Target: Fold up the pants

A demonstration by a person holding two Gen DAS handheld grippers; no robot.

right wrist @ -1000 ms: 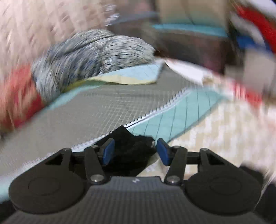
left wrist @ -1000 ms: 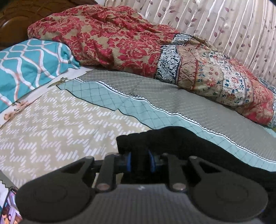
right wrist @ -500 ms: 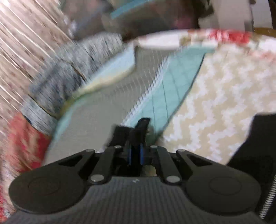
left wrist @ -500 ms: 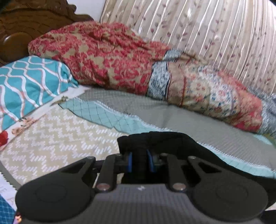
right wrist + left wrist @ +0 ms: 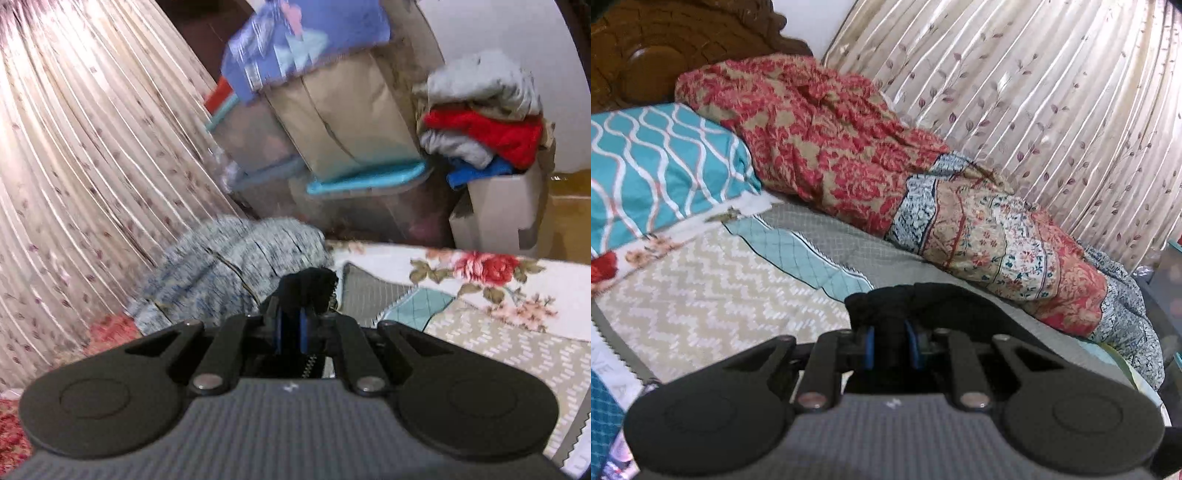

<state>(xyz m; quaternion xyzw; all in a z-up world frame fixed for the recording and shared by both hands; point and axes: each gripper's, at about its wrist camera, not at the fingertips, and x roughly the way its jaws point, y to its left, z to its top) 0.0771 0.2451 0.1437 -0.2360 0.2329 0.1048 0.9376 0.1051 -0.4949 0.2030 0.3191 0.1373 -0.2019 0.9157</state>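
The black pants [image 5: 945, 306] are held up above the bed. In the left wrist view my left gripper [image 5: 889, 345] is shut on a bunched black edge of them, and the cloth trails off to the right. In the right wrist view my right gripper [image 5: 291, 328] is shut on another black part of the pants [image 5: 308, 284], where a zipper shows between the blue pads. Most of the pants are hidden below the grippers.
The bed has a patchwork cover [image 5: 701, 302] in zigzag beige, teal and grey. A red floral blanket [image 5: 842, 155] lies along the curtain [image 5: 1052, 110]. A teal pillow [image 5: 657, 166] lies at left. Boxes and stacked clothes [image 5: 480, 122] stand past the bed's end.
My right gripper has shut on the pants and swung upward, tilting its view from the bed to the curtain and boxes. My left gripper has risen with its hold unchanged.
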